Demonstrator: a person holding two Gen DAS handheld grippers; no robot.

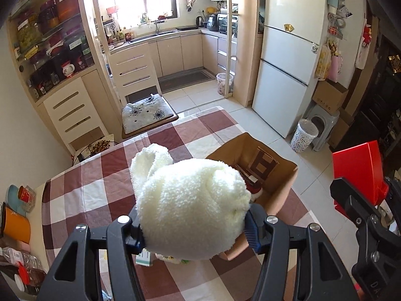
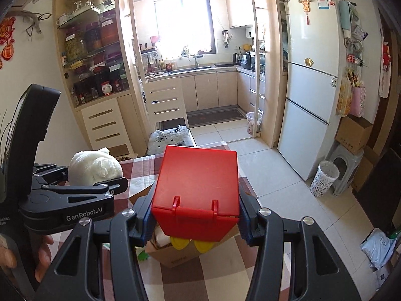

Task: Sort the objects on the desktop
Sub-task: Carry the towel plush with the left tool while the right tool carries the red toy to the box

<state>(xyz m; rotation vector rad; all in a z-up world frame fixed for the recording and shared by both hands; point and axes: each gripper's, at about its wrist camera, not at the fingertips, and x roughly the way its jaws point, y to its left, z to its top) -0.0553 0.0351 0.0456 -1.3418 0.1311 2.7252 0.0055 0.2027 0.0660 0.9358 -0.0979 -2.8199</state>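
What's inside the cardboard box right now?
The cardboard box holds a brown-and-tan patterned item leaning against its far wall, and something red below it. The white fluffy towel in the left claw hides the rest.

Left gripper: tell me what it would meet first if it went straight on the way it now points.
Probably the open cardboard box on the checked table. The left gripper, shut on the white fluffy towel, aims just over it; depth is unclear, so it might pass above the rim.

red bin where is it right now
The red bin is clamped in the right gripper, held above the cardboard box on the checked table, right of the white towel.
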